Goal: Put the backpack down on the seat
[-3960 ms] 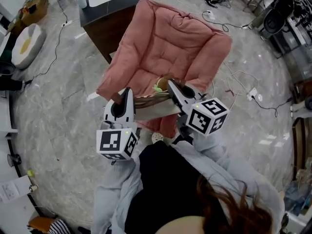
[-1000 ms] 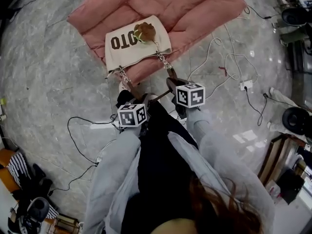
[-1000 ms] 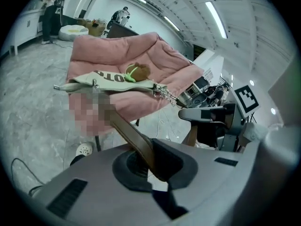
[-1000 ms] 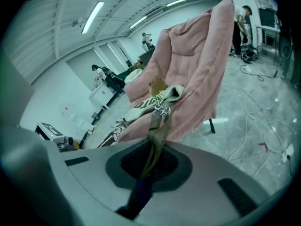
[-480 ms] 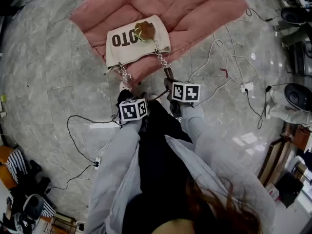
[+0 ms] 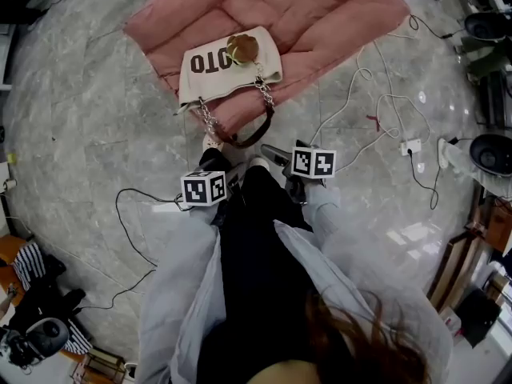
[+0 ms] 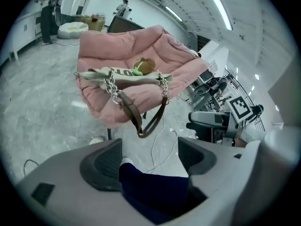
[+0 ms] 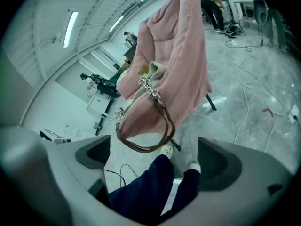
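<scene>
The backpack (image 6: 228, 66), a cream bag with dark letters and a brown furry charm (image 6: 240, 49), lies on the pink cushioned seat (image 6: 320, 14). Its chain and brown strap (image 6: 248, 138) hang loose over the seat's front edge. My left gripper (image 6: 226, 184) and right gripper (image 6: 272, 154) are near the person's legs, short of the strap, both jaws opening with nothing in them. In the left gripper view the bag (image 7: 120, 74) and strap (image 7: 141, 121) lie beyond the gripper (image 7: 148, 157). The right gripper view shows the strap (image 8: 150, 140) ahead of the gripper (image 8: 155, 159).
Cables snake over the grey floor, with a power strip (image 6: 410, 146) at the right. Dark equipment (image 6: 490, 154) stands at the right edge. The person's dark trousers and white shoes (image 8: 167, 150) sit just under the seat's front. Someone stands far behind (image 8: 211, 4).
Both grippers were shut on the strap and have let it go. The strap has dropped over the seat's front edge. The grippers have drawn back toward the body.
</scene>
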The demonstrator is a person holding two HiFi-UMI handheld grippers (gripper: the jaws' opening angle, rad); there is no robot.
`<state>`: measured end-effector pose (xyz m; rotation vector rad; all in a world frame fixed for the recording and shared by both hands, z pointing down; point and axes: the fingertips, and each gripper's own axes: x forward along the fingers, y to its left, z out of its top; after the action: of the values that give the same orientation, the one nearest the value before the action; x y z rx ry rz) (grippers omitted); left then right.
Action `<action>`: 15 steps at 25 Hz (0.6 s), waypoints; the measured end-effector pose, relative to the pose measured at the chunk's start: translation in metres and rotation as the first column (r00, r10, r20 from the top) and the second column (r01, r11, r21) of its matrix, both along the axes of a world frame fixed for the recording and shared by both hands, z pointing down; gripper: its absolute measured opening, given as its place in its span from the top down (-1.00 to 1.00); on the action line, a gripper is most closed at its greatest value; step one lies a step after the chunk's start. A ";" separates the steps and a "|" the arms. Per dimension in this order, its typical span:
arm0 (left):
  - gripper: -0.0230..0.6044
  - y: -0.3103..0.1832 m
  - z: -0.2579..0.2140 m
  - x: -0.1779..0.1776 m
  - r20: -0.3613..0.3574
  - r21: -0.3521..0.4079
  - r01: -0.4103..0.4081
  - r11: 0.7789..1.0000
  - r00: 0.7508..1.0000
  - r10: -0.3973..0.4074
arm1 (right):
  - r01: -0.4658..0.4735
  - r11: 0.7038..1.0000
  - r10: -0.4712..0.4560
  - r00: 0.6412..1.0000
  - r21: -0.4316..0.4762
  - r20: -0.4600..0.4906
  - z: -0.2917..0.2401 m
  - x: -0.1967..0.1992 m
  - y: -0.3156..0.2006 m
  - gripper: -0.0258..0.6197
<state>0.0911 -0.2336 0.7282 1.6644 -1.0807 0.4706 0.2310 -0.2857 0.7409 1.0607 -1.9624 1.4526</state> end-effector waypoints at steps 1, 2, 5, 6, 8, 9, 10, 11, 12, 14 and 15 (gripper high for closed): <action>-0.27 -0.002 -0.008 -0.005 0.007 0.025 0.008 1.000 1.000 -0.008 | -0.003 1.000 0.003 0.999 0.020 0.035 -0.007 -0.003 0.001 -0.87; -0.27 -0.004 -0.017 -0.010 0.011 0.052 0.016 0.999 1.000 -0.016 | -0.006 0.999 0.002 0.997 0.044 0.082 -0.016 -0.007 0.001 -0.87; -0.27 -0.013 -0.051 -0.016 0.001 0.139 0.038 0.990 0.999 -0.039 | -0.002 0.990 -0.028 0.976 0.139 0.215 -0.053 -0.019 -0.008 -0.87; -0.27 -0.016 -0.064 -0.017 -0.006 0.172 0.051 0.984 0.999 -0.051 | 0.003 0.985 -0.047 0.968 0.174 0.246 -0.067 -0.022 -0.011 -0.87; -0.26 -0.023 -0.090 -0.022 -0.018 0.238 0.079 0.968 0.997 -0.077 | 0.014 0.971 -0.087 0.952 0.240 0.294 -0.096 -0.029 -0.017 -0.87; -0.26 -0.028 -0.102 -0.025 -0.018 0.270 0.089 0.959 0.996 -0.087 | 0.014 0.963 -0.101 0.944 0.268 0.314 -0.110 -0.033 -0.020 -0.85; -0.26 -0.032 -0.113 -0.027 -0.012 0.303 0.093 0.948 0.996 -0.093 | 0.009 0.957 -0.110 0.937 0.290 0.333 -0.123 -0.037 -0.023 -0.84; -0.26 -0.036 -0.122 -0.029 0.000 0.334 0.089 0.938 0.996 -0.095 | 0.003 0.952 -0.116 0.929 0.306 0.351 -0.134 -0.039 -0.025 -0.81; -0.26 -0.038 -0.131 -0.030 0.014 0.361 0.081 0.929 0.996 -0.092 | -0.003 0.948 -0.120 0.922 0.318 0.367 -0.144 -0.041 -0.025 -0.81; -0.26 -0.041 -0.150 -0.030 0.034 0.407 0.066 0.911 0.996 -0.088 | -0.014 0.935 -0.132 0.914 0.355 0.384 -0.168 -0.043 -0.026 -0.81; -0.26 -0.044 -0.160 -0.031 0.041 0.432 0.063 0.900 0.995 -0.089 | -0.022 0.924 -0.137 0.913 0.381 0.385 -0.182 -0.042 -0.028 -0.80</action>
<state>0.0599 -0.2775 0.5680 1.9914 -1.3618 0.2394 0.1885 -0.3140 0.5591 0.8856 -2.6324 1.3754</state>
